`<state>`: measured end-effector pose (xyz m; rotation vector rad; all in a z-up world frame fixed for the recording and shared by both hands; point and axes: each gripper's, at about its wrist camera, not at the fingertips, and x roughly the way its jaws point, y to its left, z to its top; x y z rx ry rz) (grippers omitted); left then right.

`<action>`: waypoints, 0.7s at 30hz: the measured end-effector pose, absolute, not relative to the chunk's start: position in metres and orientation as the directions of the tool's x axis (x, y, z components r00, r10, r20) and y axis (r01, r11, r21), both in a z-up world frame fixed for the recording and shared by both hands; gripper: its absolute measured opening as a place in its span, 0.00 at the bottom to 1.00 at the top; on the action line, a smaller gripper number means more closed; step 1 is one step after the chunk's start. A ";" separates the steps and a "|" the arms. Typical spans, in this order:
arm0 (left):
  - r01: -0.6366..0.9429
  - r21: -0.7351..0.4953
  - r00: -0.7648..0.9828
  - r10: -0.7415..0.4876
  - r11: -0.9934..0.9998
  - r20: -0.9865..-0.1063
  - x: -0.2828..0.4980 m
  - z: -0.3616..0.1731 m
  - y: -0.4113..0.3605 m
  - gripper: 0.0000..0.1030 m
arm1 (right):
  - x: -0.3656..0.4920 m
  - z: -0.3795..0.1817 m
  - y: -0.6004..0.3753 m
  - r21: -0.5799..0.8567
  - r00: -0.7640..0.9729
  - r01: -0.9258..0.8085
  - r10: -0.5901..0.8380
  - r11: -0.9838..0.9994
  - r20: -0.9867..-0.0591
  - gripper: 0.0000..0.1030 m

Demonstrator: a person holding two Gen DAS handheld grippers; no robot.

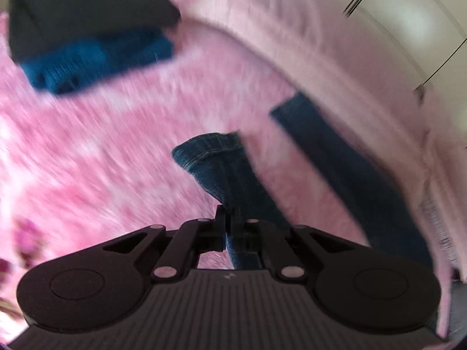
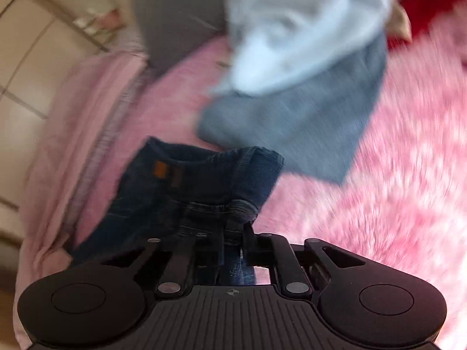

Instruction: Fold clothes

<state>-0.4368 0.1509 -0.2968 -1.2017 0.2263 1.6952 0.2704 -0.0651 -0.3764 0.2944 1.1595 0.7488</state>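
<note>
Nearest the left wrist camera, the black two-finger left gripper (image 1: 229, 218) has its jaws pressed together on a fold of the dark blue denim jeans (image 1: 216, 163); a hemmed leg end rises just beyond the fingertips, and another strip of the same denim runs off to the right along the bed's edge. The black right gripper (image 2: 235, 230) is pinched on the jeans (image 2: 198, 186) too, gripping bunched cloth near the waistband, where an orange-brown label patch (image 2: 160, 169) shows on the upper left.

Both ends of the jeans sit lifted off the fluffy pink bedspread (image 1: 102, 151), which fills most of both views, blurred.

Further out in the left view, a folded bright blue knitted garment (image 1: 96, 58) lies on the spread with a folded black garment (image 1: 87, 5) stacked on top of it. In the right view, a loose grey garment (image 2: 297, 122) lies beyond the jeans, and a crumpled pale blue-white garment (image 2: 297, 29) rests partly over its far end. A grey cushion (image 2: 175, 14) lies behind them at the bed's far side.
</note>
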 end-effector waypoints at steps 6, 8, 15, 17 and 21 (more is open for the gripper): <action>-0.820 -0.255 -0.104 0.571 -0.513 -0.814 -0.475 -0.276 0.076 0.01 | 0.249 -0.336 -0.092 0.547 0.133 -0.460 0.664 0.699 -0.736 0.07; -0.800 -0.226 -0.112 0.509 -0.555 -0.854 -0.478 -0.304 0.057 0.01 | 0.242 -0.350 -0.103 0.501 0.119 -0.455 0.608 0.736 -0.785 0.07; -0.790 -0.135 -0.155 0.407 -0.599 -0.900 -0.475 -0.342 0.036 0.08 | 0.244 -0.401 -0.118 0.361 0.134 -0.341 0.425 0.868 -0.895 0.42; -0.789 -0.137 -0.157 0.412 -0.599 -0.898 -0.475 -0.330 0.031 0.08 | 0.240 -0.382 -0.113 0.279 0.205 -0.404 0.384 0.871 -0.900 0.49; -0.814 -0.136 -0.168 0.452 -0.565 -0.876 -0.467 -0.299 0.030 0.08 | 0.234 -0.361 -0.096 0.219 0.264 -0.496 0.386 0.840 -0.884 0.49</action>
